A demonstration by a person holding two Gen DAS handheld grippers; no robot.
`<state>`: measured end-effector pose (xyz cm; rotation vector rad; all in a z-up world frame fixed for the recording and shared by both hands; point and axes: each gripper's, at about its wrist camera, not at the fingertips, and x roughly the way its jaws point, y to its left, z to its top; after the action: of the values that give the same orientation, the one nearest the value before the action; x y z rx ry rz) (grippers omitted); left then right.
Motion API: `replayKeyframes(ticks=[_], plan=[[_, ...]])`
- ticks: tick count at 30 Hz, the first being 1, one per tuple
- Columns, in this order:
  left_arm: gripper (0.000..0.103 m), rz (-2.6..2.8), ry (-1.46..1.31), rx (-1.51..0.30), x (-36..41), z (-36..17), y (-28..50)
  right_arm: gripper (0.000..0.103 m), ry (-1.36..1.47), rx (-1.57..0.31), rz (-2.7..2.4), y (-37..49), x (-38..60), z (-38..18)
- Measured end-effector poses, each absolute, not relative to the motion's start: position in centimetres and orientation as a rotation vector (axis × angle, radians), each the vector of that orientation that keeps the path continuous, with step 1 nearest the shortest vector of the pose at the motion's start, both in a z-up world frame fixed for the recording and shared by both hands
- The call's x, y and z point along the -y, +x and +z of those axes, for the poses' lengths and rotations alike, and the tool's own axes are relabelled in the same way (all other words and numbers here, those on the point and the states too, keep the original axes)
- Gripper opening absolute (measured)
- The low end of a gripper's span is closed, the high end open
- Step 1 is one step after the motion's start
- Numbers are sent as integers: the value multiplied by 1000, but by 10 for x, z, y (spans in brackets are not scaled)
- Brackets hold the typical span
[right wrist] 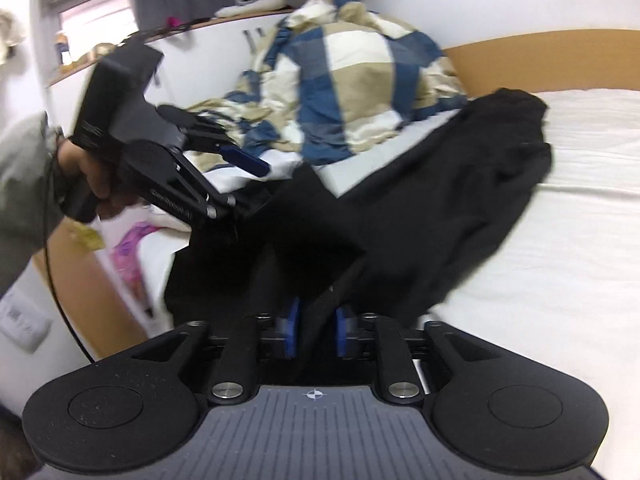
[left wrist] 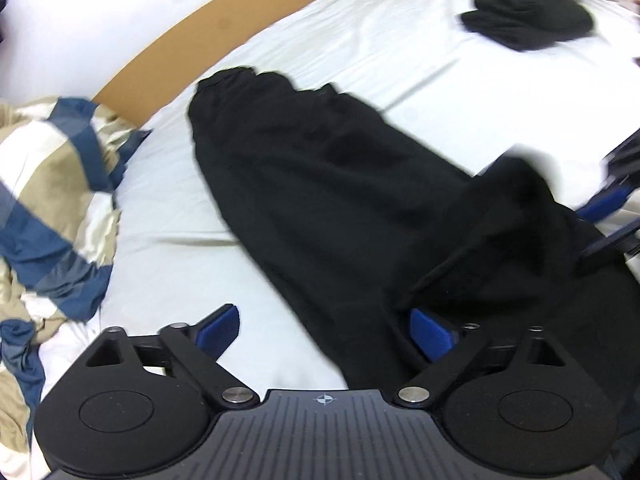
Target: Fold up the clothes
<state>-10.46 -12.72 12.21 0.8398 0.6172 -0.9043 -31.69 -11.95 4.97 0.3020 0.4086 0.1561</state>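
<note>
A long black garment (left wrist: 320, 184) lies stretched across the white bed sheet (left wrist: 168, 264), one end toward the headboard. My left gripper (left wrist: 324, 330) is open at its near edge: the left pad rests over bare sheet and the right pad (left wrist: 432, 332) touches a raised fold of the cloth. My right gripper (right wrist: 316, 332) is shut on a bunched fold of the black garment (right wrist: 440, 208) and holds it up off the bed. In the right wrist view a hand holds the left gripper (right wrist: 260, 188), open beside the lifted cloth. The right gripper (left wrist: 608, 220) shows at the right edge of the left wrist view.
A crumpled blue, beige and white checked duvet (left wrist: 52, 200) is heaped on the left of the bed. A folded black pile (left wrist: 528, 16) sits far right, with mixed clothes behind it. A wooden headboard (left wrist: 168, 40) borders the bed. Beyond the duvet is a white cupboard (right wrist: 208, 60).
</note>
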Motion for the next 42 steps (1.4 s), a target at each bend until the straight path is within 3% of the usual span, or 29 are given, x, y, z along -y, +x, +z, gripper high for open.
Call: replayKeyframes(ticks=[3, 6, 11, 19, 23, 31, 34, 40, 42], plan=[[101, -880, 713, -601, 111, 128, -99, 40, 270, -358, 120, -324, 131, 57], [102, -825, 509, -527, 87, 150, -101, 48, 214, -310, 174, -326, 126, 62], [102, -816, 505, -477, 69, 170, -129, 50, 175, -379, 195, -310, 114, 55], [102, -1099, 492, -615, 73, 109, -170, 53, 112, -491, 228, -285, 94, 43], [103, -724, 563, -646, 88, 68, -131, 55, 72, -509, 221, -279, 90, 35], [103, -575, 130, -685, 30, 82, -92, 61, -24, -515, 188, -274, 85, 20], [102, -515, 138, -634, 2, 105, -107, 68, -62, -486, 208, -280, 81, 18], [102, -902, 425, -423, 6, 134, -204, 75, -127, -391, 292, -299, 74, 17], [102, -1018, 544, -397, 17, 126, -232, 85, -148, -359, 320, -305, 72, 17]])
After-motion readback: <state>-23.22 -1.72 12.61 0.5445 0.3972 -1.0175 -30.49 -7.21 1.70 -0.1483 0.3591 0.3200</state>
